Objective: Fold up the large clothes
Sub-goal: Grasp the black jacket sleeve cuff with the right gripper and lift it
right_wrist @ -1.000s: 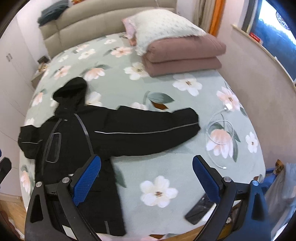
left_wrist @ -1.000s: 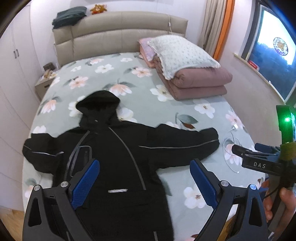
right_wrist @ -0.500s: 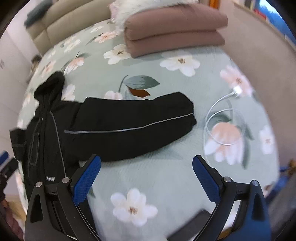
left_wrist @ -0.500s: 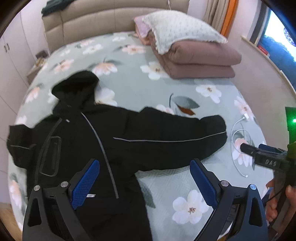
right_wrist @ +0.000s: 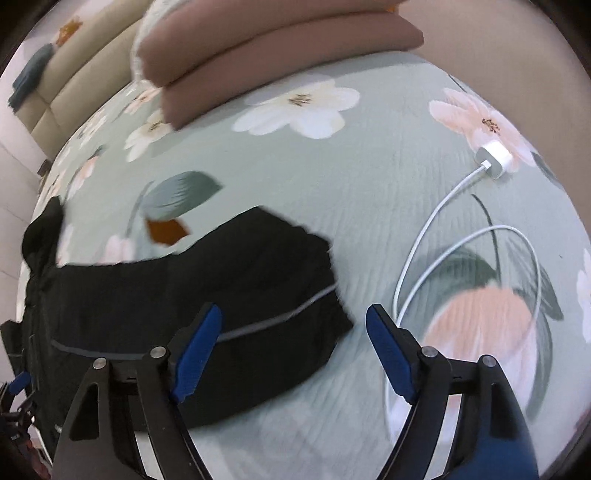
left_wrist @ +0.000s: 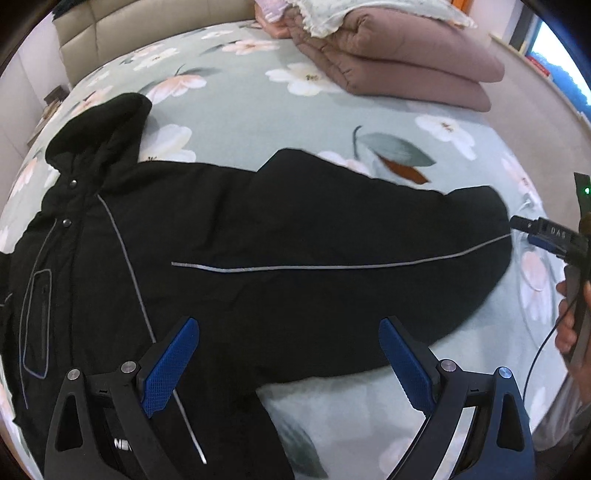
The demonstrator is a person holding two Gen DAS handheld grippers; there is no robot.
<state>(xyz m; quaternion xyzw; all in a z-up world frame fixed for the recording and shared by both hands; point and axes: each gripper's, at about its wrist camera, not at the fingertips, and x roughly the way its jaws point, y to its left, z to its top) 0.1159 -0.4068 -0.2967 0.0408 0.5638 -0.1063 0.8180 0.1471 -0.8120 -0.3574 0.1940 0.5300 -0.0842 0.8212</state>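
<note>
A black hooded jacket [left_wrist: 229,236] with thin grey piping lies spread flat on the flowered bed sheet [left_wrist: 236,110], its right sleeve [right_wrist: 221,295] stretched out sideways. My left gripper [left_wrist: 288,332] hovers open above the sleeve near the armpit, nothing between its blue pads. My right gripper [right_wrist: 293,325] hangs over the sleeve's cuff end [right_wrist: 317,288]; its jaws are closing, with the cuff edge below them and the pads pressing on nothing. In the left wrist view the right gripper's body [left_wrist: 554,240] and a hand [left_wrist: 569,317] show at the right edge.
Folded mauve quilts [left_wrist: 399,62] with a white pillow on top lie at the head of the bed. A white charger [right_wrist: 495,160] and its looped cable [right_wrist: 443,258] lie on the sheet right of the cuff. A beige headboard [left_wrist: 110,22] stands behind.
Both grippers have come down close over the jacket's right sleeve, which now fills much more of each view. The right gripper's jaws have narrowed.
</note>
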